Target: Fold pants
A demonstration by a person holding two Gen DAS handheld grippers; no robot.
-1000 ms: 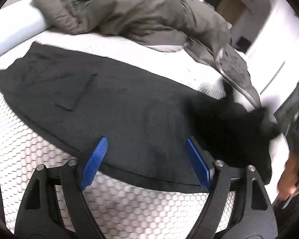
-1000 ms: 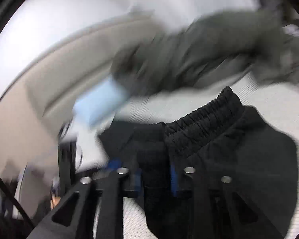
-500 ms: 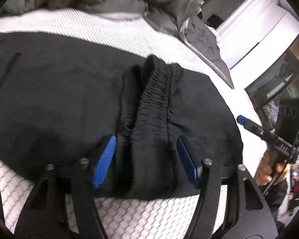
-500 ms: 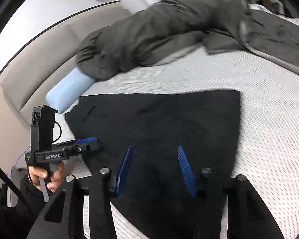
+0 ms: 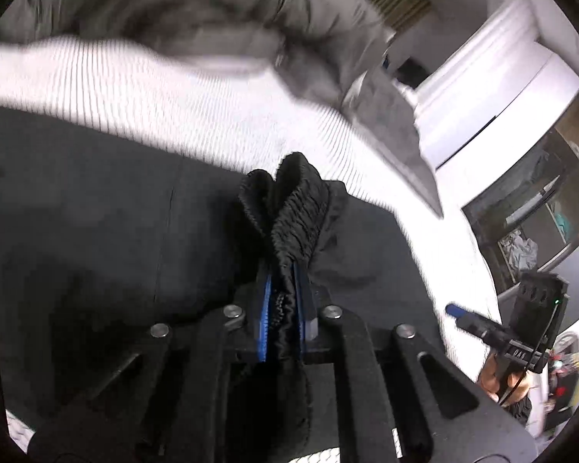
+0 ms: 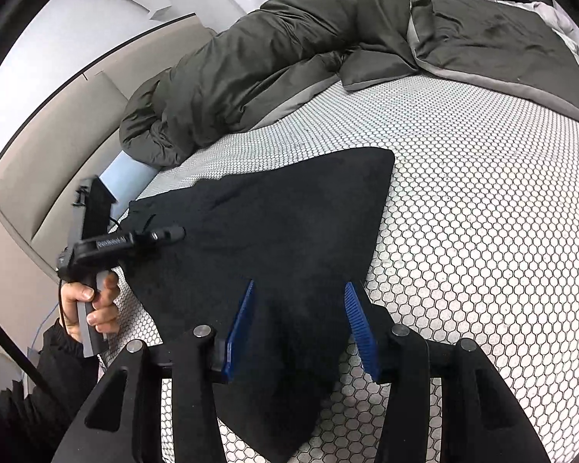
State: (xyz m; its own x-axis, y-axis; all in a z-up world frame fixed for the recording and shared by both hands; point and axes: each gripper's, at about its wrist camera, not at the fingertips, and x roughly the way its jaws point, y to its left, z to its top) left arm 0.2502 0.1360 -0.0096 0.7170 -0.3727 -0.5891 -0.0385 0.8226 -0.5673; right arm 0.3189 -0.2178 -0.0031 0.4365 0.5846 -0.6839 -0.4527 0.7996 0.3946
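Black pants [image 6: 274, 223] lie spread on a white honeycomb-patterned mattress [image 6: 482, 212]. In the left wrist view my left gripper [image 5: 281, 281] is shut on the bunched elastic waistband [image 5: 293, 212] of the pants, which stands up in a ridge between the blue pads. In the right wrist view my right gripper [image 6: 299, 289] is open just above the near end of the pants, its blue fingers [image 6: 241, 320] apart and empty. The left gripper also shows in the right wrist view [image 6: 173, 233], at the far left edge of the pants.
A grey-green duvet [image 6: 289, 50] is heaped along the far side of the mattress. A light blue pillow [image 6: 129, 175] lies under its left end. A beige headboard [image 6: 50, 162] runs on the left. The right gripper shows at the right of the left wrist view [image 5: 482, 324].
My left gripper has closed on the waistband, which was between its open fingers half a second ago. My right gripper let go of the pants earlier and now hovers open over the near end.
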